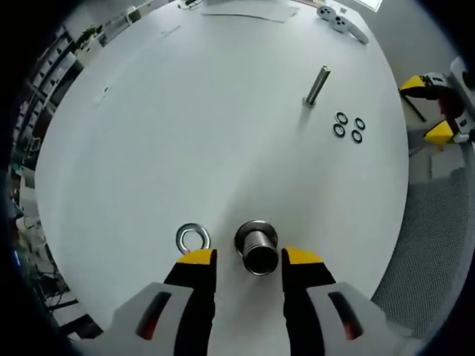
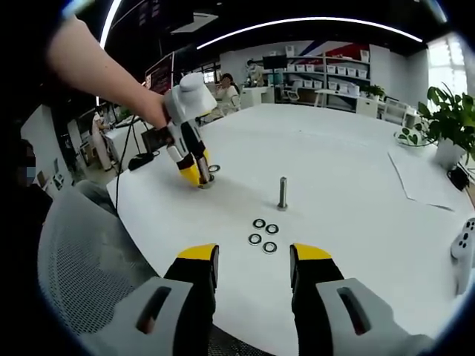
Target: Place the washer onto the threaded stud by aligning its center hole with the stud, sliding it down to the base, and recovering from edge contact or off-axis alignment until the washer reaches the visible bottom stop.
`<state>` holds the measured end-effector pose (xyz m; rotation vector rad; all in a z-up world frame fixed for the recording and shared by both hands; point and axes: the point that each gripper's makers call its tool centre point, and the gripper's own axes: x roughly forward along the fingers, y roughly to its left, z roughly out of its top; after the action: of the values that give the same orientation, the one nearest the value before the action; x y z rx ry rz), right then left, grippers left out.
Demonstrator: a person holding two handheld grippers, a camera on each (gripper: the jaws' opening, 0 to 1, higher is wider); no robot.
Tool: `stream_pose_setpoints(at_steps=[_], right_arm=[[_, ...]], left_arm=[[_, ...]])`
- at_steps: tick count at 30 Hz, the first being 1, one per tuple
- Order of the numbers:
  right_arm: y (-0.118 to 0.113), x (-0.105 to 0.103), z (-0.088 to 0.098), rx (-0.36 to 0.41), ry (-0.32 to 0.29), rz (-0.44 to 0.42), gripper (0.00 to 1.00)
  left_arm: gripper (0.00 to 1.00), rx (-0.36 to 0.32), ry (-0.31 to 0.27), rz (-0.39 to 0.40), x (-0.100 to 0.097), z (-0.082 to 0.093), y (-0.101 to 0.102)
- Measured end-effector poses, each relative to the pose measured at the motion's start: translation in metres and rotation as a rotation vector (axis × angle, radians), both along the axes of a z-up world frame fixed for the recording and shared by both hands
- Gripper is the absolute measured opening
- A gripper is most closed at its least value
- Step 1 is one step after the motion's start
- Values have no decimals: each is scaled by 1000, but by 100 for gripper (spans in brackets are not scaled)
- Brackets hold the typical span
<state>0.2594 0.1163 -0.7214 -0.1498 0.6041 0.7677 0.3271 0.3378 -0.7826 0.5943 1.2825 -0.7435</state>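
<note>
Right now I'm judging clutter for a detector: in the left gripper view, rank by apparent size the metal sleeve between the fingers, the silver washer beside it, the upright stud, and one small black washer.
1. Metal sleeve, nearest the camera, so inflated.
2. Upright stud and silver washer: too close to rank.
3. Small black washer.

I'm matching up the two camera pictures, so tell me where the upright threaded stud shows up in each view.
Left gripper view: the threaded stud stands upper right on the white table, just above the four small washers.
Right gripper view: the threaded stud stands near centre, just beyond the same washers.
Shared landmark: the cluster of four small washers beside the stud.
</note>
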Motion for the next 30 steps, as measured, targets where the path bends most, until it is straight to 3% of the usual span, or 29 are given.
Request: stream_pose_setpoints(at_steps=[30], right_arm=[[0,-1,0,-4,4,1,41]], left_arm=[[34,51,-21,19,5,8,41]])
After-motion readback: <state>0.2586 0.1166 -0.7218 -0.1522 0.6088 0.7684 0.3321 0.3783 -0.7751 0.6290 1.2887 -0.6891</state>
